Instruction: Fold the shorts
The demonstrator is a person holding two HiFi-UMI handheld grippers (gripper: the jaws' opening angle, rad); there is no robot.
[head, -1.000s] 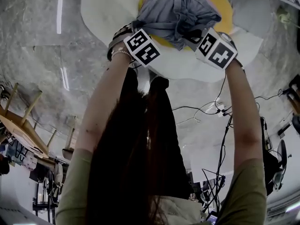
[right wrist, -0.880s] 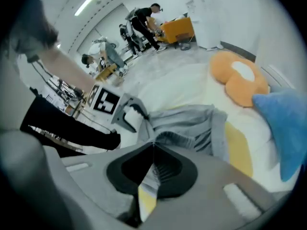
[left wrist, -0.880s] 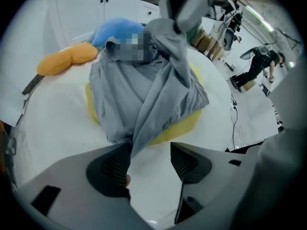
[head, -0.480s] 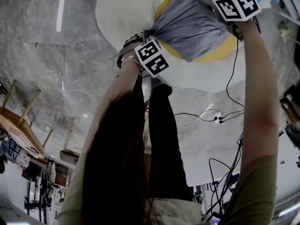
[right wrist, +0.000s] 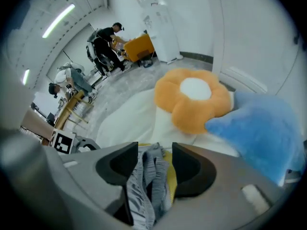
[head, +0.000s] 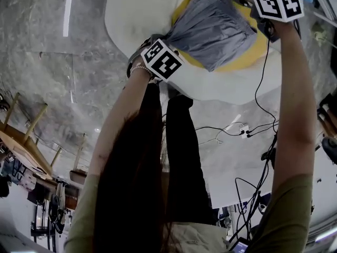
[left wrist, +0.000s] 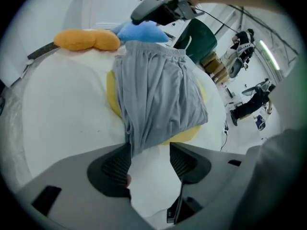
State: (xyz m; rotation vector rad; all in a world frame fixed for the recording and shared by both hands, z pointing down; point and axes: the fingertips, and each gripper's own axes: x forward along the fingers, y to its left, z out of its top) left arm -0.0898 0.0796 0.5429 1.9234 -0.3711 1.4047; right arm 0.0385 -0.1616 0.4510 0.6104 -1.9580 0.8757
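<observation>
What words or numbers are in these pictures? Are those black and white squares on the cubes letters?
No words, numbers or brand names can be read anywhere.
Marker cubes: only black-and-white square patterns, no letters.
Shorts: plain grey, no print showing.
Far-off things in the gripper views: too small and blurred to read.

The head view looked steeply down from high above the white table (head: 142, 15). The left gripper view sat low and close at one end of the grey shorts (left wrist: 158, 99) and looked along them. The right gripper view sat right over their other end, facing the orange cushion (right wrist: 192, 99). All three views showed the shorts, and both gripper views showed the cushion.
</observation>
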